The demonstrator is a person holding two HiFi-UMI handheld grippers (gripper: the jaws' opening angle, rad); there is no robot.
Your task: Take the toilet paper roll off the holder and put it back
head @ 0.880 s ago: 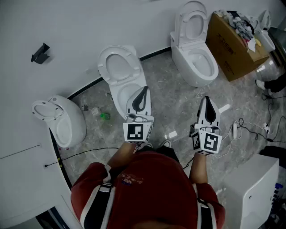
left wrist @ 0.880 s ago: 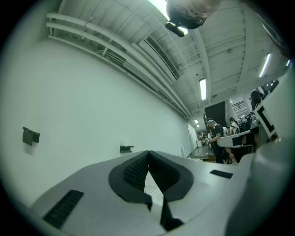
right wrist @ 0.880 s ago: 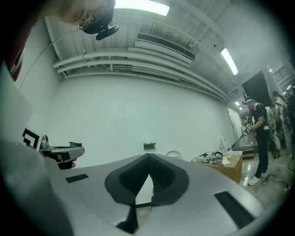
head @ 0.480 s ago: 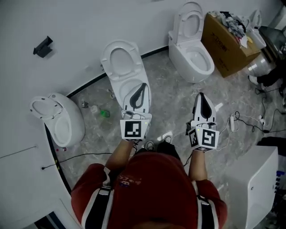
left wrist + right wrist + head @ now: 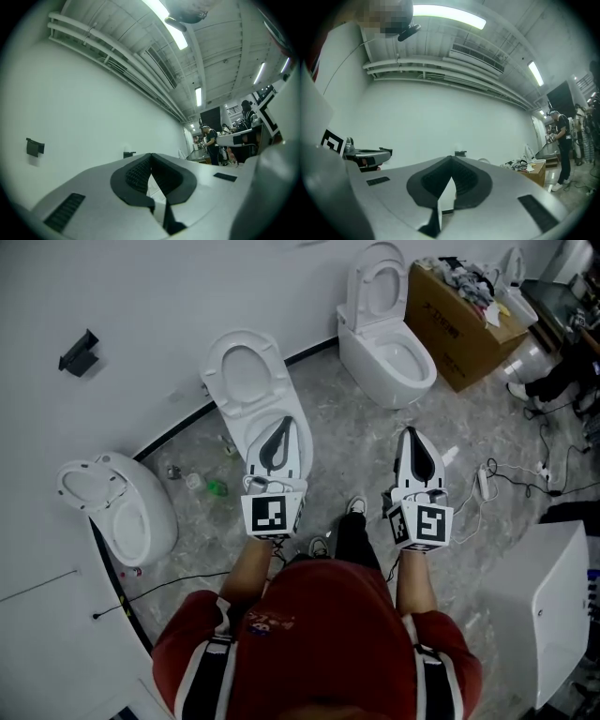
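Shift: both grippers, the toilets and the cardboard box [image 5: 459, 324] sit further left in the head view than a moment ago.
Left gripper [image 5: 284, 427]: jaws closed, tips meeting, nothing between them; held above the open middle toilet [image 5: 246, 381].
Right gripper [image 5: 410, 434]: jaws closed, empty; above the grey marble floor [image 5: 356, 460], beside the left one but apart.
Holder [image 5: 77, 351]: black, on the white wall, upper left, well apart from both grippers.
Toilet paper roll: cannot be made out in any view.
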